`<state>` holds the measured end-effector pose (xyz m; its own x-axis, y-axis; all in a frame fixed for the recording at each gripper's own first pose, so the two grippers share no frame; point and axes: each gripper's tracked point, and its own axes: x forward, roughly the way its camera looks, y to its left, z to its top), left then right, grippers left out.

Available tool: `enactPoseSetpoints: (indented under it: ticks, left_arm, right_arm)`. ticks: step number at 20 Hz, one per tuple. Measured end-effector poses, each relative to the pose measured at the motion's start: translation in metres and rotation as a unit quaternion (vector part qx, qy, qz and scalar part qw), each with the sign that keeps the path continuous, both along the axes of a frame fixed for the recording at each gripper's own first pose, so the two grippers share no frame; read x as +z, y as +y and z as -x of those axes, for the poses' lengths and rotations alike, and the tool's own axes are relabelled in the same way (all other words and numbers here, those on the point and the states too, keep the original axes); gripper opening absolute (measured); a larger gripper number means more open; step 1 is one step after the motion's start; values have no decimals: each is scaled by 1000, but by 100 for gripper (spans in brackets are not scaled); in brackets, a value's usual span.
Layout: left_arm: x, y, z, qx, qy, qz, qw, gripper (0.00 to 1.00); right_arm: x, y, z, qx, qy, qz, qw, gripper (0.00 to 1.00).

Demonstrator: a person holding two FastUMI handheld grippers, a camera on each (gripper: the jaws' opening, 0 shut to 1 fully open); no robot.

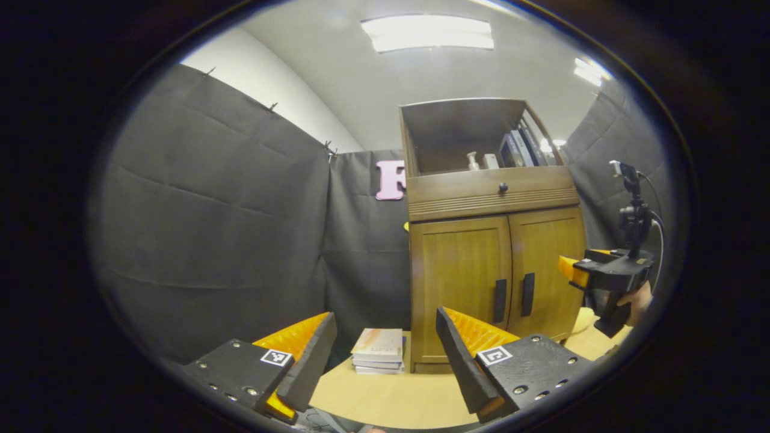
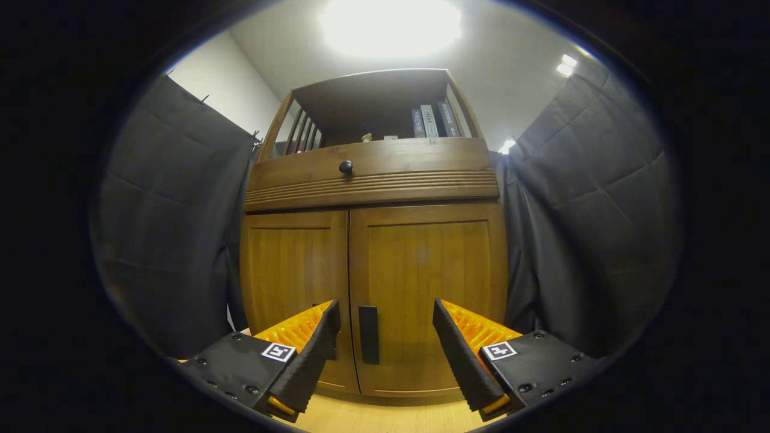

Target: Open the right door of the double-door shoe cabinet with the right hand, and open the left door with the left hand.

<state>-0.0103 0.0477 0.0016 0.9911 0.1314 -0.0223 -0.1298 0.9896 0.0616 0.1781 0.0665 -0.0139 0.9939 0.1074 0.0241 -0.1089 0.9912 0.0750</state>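
Observation:
The wooden shoe cabinet [image 1: 481, 198] stands on the table with both doors closed. In the left gripper view, its left door [image 1: 460, 270] and right door [image 1: 547, 258] carry dark vertical handles [image 1: 500, 300] near the middle seam. My left gripper [image 1: 386, 316] is open, well short of the cabinet and left of it. My right gripper [image 1: 571, 273], held by a hand [image 1: 637, 300], hovers close in front of the right door. In the right gripper view, the right gripper [image 2: 385, 304] is open, with the right door's handle [image 2: 368, 334] between its fingers, apart from both. The left door [image 2: 295, 264] is beside it.
A stack of books [image 1: 378, 350] lies on the light wooden table [image 1: 385, 397] left of the cabinet base. Above the doors are a drawer with a round knob [image 2: 345, 166] and an open shelf holding books [image 2: 430, 122]. Black cloth walls surround the booth.

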Motion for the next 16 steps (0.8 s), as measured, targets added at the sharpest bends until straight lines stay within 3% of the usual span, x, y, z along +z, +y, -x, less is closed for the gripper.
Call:
enactPoseSetpoints:
  ticks: [8,16]
  left_arm:
    - [2,30,15,32,0,-7,999,96]
    - [1,55,28,63,10,-16,998,95]
  right_arm:
    - [-24,22,-46,6,15,5,1000,97]
    - [-76,38,-93,10,76,13,997,96]
